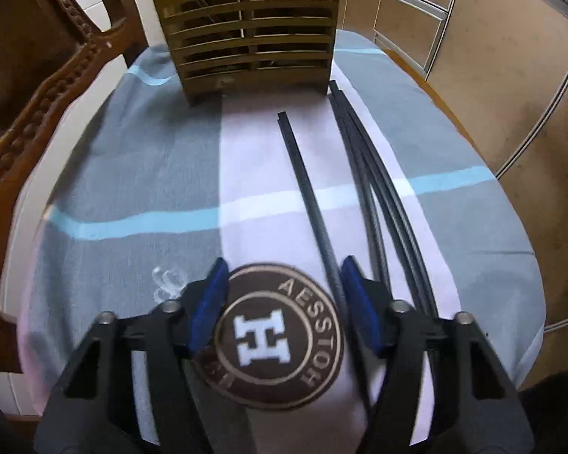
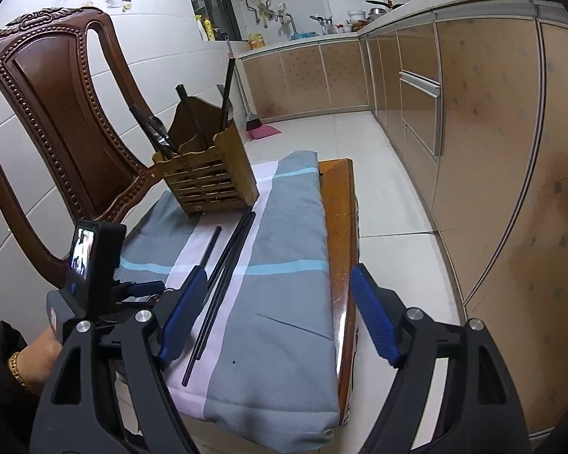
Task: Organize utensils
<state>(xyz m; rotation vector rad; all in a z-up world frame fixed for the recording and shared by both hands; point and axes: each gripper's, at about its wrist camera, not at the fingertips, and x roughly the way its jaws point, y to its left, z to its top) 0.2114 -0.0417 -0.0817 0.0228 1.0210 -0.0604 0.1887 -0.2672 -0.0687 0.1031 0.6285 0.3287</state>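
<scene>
Left gripper (image 1: 280,295): fingers part apart, straddling 1 lone chopstick (image 1: 303,185) on the cloth (image 1: 132,174) — it lies close by the right pad, not visibly pinched.
Right gripper (image 2: 280,314): fingers wide apart, empty, hanging past the desk (image 2: 340,227) edge.
Bundle (image 1: 363,166): 3 or so more chopsticks just beside the lone 1, tips near the holder (image 1: 246,26).
Risk: an off-centre close may roll the stick aside — or snag the bundle.
Risk: a thin stick could pivot in the grip and miss its slot.
</scene>
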